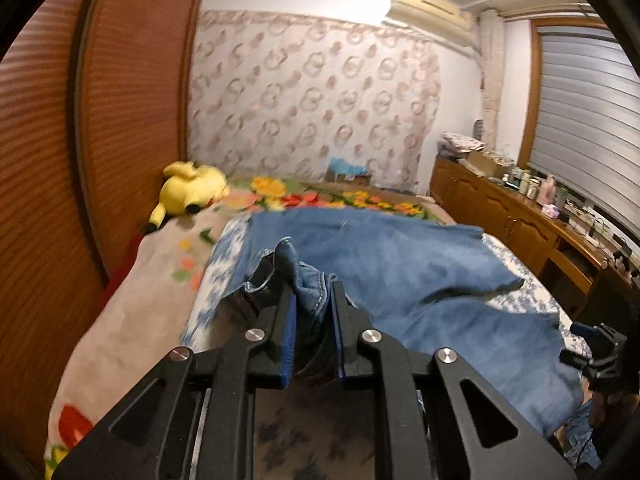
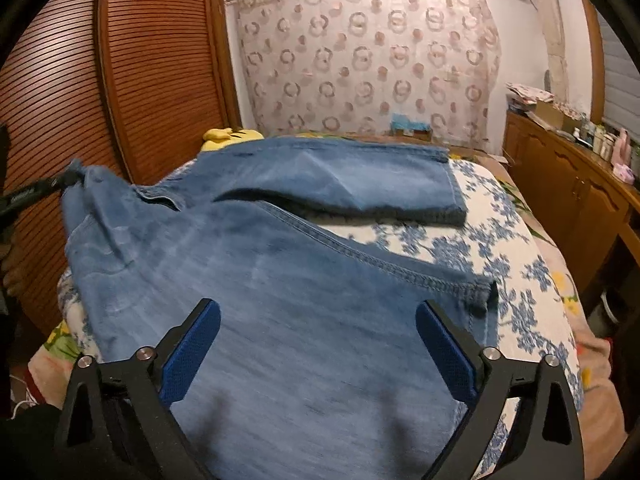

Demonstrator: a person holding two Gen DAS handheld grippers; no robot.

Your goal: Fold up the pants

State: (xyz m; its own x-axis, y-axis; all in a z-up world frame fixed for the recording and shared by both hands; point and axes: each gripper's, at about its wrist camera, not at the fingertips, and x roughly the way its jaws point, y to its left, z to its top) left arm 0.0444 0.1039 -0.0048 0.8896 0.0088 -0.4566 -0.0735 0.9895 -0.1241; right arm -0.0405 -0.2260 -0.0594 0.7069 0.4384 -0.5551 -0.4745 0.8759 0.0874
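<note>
1. The left gripper (image 1: 313,296) was pinching a bunched fold of the jeans (image 1: 400,264) between its blue pads (image 1: 289,336); stitched seams of the denim stood up between the two fingers.
2. The right gripper (image 2: 318,320) hung with its jaws spread wide and nothing between them; its blue pads (image 2: 191,356) sat just above one flat trouser leg (image 2: 304,320) without visibly touching it.
3. The jeans lay across the blue-and-white floral sheet (image 2: 516,264) on the bed; in the right wrist view one leg ran toward the camera while the other leg (image 2: 360,180) stretched rightward farther back, its hem near the sheet's far edge.
4. At the left edge of the right wrist view, the bunched end of the denim (image 2: 80,174) was lifted clear of the bed in the other tool's grip.
5. A floral blanket (image 1: 120,320) covered the bed beside the sheet; a yellow plush toy (image 1: 192,190) lay at the bed's far left corner against the slatted wooden wardrobe (image 1: 60,120).
6. A wooden sideboard (image 1: 512,216) crowded with bottles ran along the right; a patterned curtain (image 1: 312,100) hung on the back wall, an air conditioner (image 1: 432,6) mounted above it.
</note>
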